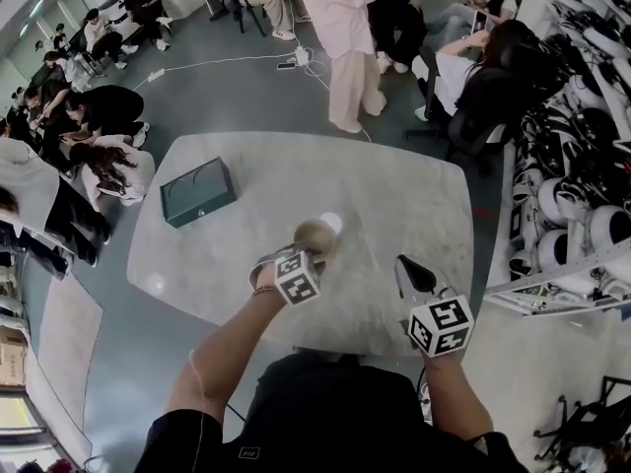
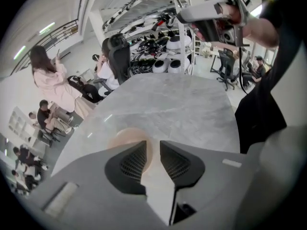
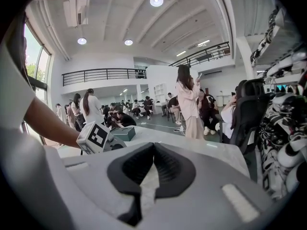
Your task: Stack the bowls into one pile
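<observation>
Near the middle of the frame in the head view, a tan bowl (image 1: 315,233) sits on the grey marble table (image 1: 394,195). The left gripper (image 1: 299,251) hangs right over it, jaws partly apart and gripping nothing, the bowl's rim showing past them. Lower right, well apart from the bowl, the right gripper (image 1: 402,264) is closed tight and empty. A green box (image 1: 197,192) lies toward the table's upper left.

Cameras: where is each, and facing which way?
Head view: on the person's head, looking down at table, bowl, forearms.
Left gripper view: on the left gripper, open jaws, facing the bowl; dark shirt at right.
Right gripper view: on the right gripper, shut jaws, facing the people; left forearm visible.
Head and right gripper views share the green box.
</observation>
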